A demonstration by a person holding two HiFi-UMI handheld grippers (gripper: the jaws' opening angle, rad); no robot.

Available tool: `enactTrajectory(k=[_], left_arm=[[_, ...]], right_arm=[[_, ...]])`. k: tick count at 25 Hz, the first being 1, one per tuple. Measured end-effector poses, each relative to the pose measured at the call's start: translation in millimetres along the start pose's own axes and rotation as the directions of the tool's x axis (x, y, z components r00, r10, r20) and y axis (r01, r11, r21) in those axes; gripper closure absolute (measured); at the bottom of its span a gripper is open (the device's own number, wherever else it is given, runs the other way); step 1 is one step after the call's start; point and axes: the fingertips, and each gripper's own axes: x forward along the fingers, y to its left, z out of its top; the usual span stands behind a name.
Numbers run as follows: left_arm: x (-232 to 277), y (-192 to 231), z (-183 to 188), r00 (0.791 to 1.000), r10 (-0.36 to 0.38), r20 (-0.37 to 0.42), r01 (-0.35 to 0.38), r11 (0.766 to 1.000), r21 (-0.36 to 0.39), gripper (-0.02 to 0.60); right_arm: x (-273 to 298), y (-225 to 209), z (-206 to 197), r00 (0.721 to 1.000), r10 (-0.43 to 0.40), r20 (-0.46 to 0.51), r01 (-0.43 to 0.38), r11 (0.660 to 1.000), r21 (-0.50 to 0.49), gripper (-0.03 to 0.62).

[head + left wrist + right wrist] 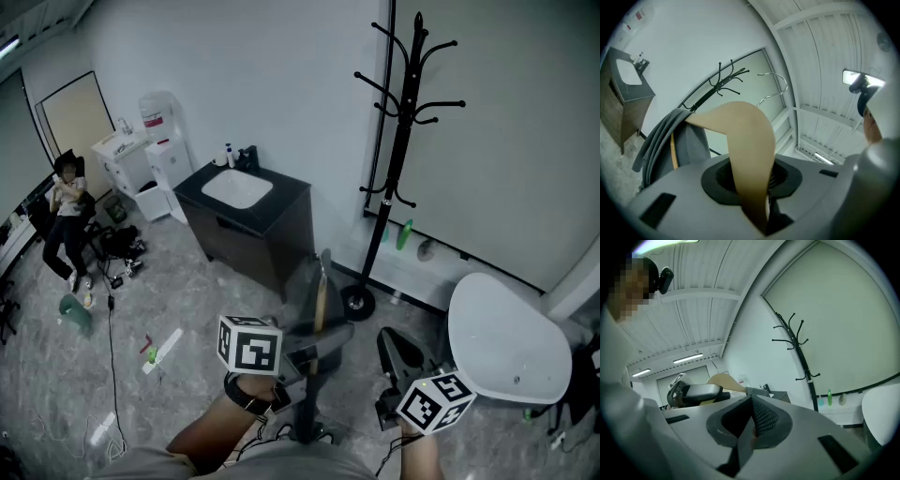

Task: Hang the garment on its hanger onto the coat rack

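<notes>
My left gripper (314, 349) is shut on the tan wooden hanger (751, 154), whose arm runs up out of the jaws. The hanger's metal hook (776, 88) points upward. The grey garment (661, 136) drapes over the hanger's far end, and in the head view it hangs blurred (309, 291) in front of me. The black coat rack (403, 141) stands against the wall beyond, apart from the hanger, and shows in both gripper views (723, 84) (799, 352). My right gripper (386, 339) is low at the right, shut with nothing in it (751, 427).
A black sink cabinet (246, 220) stands left of the rack's round base (357, 302). A white rounded tabletop (506, 342) is close at the right. A person (67, 211) sits at far left beside white dispensers (159, 141). A cable and litter lie on the floor (159, 352).
</notes>
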Motion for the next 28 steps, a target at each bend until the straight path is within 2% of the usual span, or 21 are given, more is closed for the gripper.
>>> enactTrajectory(k=[11, 17, 28], left_arm=[[2.8, -2.3, -2.7, 1.0, 0.007, -0.007, -0.007, 1.0, 0.011, 0.477], [4.2, 0.5, -7.9, 0.999, 0.013, -0.04, -0.012, 1.0, 0.022, 0.476], [26.8, 5.5, -6.3, 0.999, 0.03, -0.04, -0.028, 0.998, 0.048, 0.477]], right_arm=[[-0.5, -0.1, -0.8, 1.0, 0.023, -0.003, -0.023, 1.0, 0.005, 0.579], [-4.7, 0.8, -2.4, 0.999, 0.052, 0.012, -0.052, 0.998, 0.04, 0.579], [-12.5, -27.9, 6.6, 0.996, 0.08, 0.025, -0.081, 0.996, 0.039, 0.579]])
